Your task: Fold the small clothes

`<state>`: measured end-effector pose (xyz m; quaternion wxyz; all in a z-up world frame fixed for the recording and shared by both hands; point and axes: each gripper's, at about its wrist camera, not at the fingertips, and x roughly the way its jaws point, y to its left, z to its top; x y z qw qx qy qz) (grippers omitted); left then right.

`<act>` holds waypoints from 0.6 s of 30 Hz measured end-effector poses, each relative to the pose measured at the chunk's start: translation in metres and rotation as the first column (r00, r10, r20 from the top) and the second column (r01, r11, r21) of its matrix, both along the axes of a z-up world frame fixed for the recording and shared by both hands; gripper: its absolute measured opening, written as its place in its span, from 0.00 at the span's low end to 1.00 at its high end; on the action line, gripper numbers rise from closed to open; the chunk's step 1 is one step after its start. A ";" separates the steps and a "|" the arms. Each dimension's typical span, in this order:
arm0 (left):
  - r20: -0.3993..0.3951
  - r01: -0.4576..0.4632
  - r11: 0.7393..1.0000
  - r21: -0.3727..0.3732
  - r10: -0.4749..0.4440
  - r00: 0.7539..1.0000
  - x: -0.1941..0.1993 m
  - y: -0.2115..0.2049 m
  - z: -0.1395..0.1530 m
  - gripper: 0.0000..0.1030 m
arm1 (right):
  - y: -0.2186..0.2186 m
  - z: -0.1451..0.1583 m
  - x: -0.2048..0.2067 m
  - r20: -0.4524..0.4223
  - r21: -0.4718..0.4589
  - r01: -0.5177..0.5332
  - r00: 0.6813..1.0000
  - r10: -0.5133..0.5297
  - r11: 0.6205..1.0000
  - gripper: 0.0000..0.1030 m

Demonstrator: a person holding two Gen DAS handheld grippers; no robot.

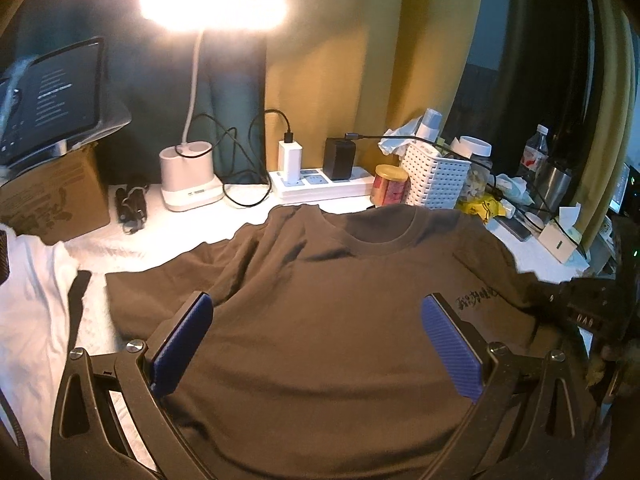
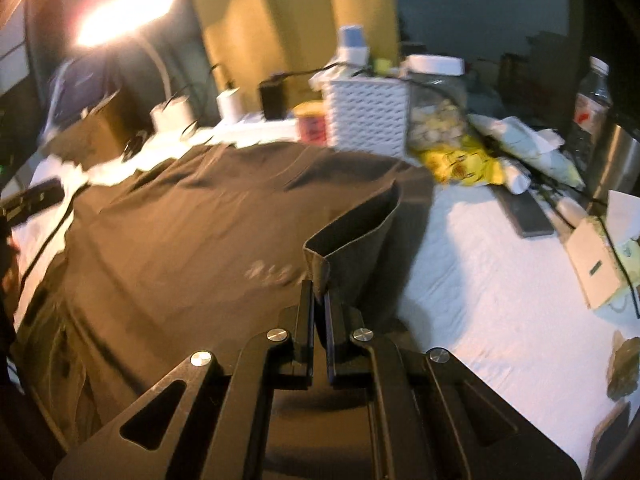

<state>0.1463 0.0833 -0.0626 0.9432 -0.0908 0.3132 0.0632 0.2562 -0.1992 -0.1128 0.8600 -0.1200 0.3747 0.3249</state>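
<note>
A dark brown T-shirt (image 1: 328, 320) lies spread front up on a white cloth, collar toward the back, black print on its right chest. My left gripper (image 1: 316, 312) is open above the shirt's middle, blue pads wide apart, holding nothing. In the right wrist view my right gripper (image 2: 318, 292) is shut on the T-shirt's right sleeve (image 2: 356, 240), lifted off the cloth so the hem stands up. The rest of the T-shirt (image 2: 180, 240) lies flat to its left. That view is blurred.
A lit desk lamp (image 1: 188, 176), power strip (image 1: 320, 186), red tin (image 1: 388, 190), white basket (image 1: 436, 178), jar, bottles and cables crowd the back edge. A cardboard box (image 1: 52, 196) with a tablet stands at back left. A white garment (image 1: 28, 312) lies left. A phone (image 2: 528, 212) and small boxes lie at right.
</note>
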 end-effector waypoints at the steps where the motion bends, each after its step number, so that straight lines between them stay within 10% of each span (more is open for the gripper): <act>1: 0.001 -0.002 1.000 0.000 0.002 1.000 -0.005 0.001 0.000 0.99 | 0.003 -0.004 -0.003 -0.012 -0.015 -0.006 1.000 0.006 1.000 0.05; 18: 0.015 -0.007 1.000 0.016 0.006 1.000 -0.042 0.004 0.005 0.99 | 0.017 -0.025 -0.054 -0.076 -0.120 -0.093 0.994 0.085 0.988 0.31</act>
